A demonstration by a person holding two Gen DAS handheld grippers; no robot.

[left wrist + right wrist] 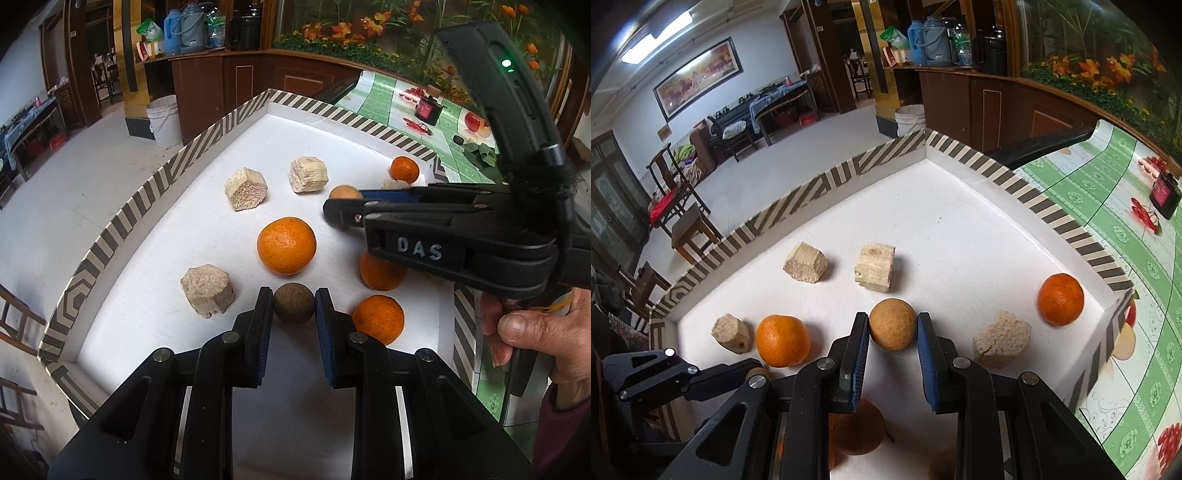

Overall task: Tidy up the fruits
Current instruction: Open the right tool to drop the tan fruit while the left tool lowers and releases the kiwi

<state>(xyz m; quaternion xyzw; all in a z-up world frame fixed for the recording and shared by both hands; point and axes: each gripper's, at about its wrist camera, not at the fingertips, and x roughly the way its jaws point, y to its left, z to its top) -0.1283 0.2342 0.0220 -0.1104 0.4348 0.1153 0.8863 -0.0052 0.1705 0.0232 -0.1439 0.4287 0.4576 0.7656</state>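
Well, room: I see a white floor, dark wood cabinets, wooden chairs, a long framed painting and a white plastic bucket.
Table: glossy green oilcloth printed with fruit.
Tray: shallow white cardboard tray, smooth floor, low rim with grey and cream stripes.
Oranges: my left view shows a big dimpled orange mid-tray, two more oranges near my tools, and a small orange by the far rim.
Blocks: four pale, rough, fibrous chunks, roughly hexagonal, scattered on the tray.
Left gripper: black plastic, blue ribbed pads, clamped on a dull dark brown ball low over the tray.
Right gripper: pinching a tan, corky ball near the tray's middle.
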